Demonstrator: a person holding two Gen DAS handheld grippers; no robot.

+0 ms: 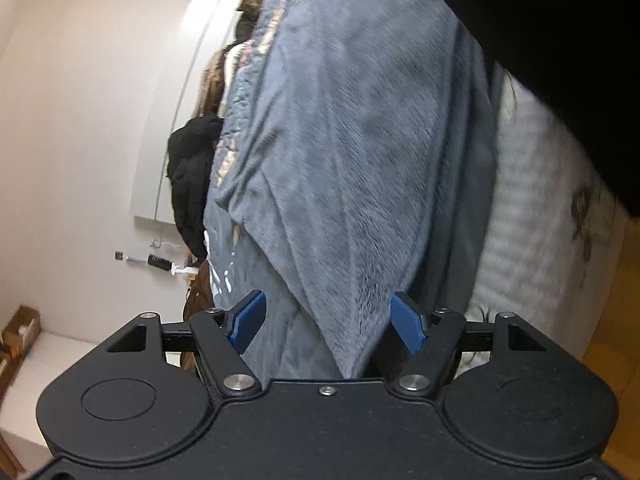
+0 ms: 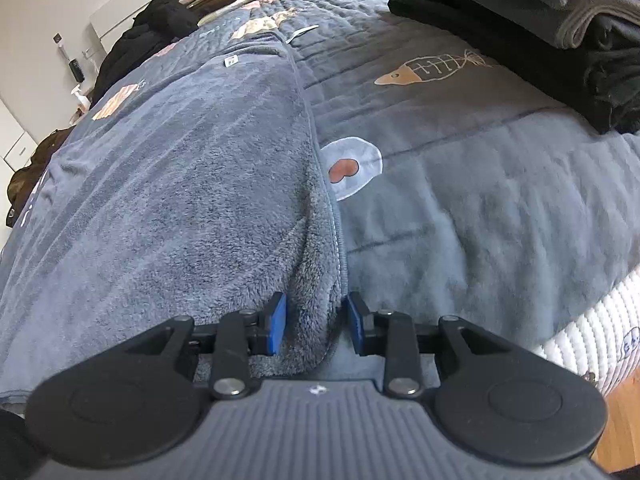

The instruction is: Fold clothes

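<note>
A fluffy grey-blue towel [image 2: 192,168] lies spread on the bed, its right edge running toward me. My right gripper [image 2: 316,322] has its blue pads on either side of the towel's near corner fold, partly closed around it with a gap still showing. In the left wrist view the same towel [image 1: 352,140] fills the middle, with a folded corner reaching down between the blue pads of my left gripper [image 1: 328,322]. That gripper is open wide, its pads apart from the fabric.
The bed has a grey quilt [image 2: 480,184] with fish and cat prints. A stack of folded dark clothes [image 2: 540,28] sits at the far right. Black and brown jackets [image 2: 156,28] lie at the bed's far side. White mattress edge [image 2: 592,332] and wooden floor are at right.
</note>
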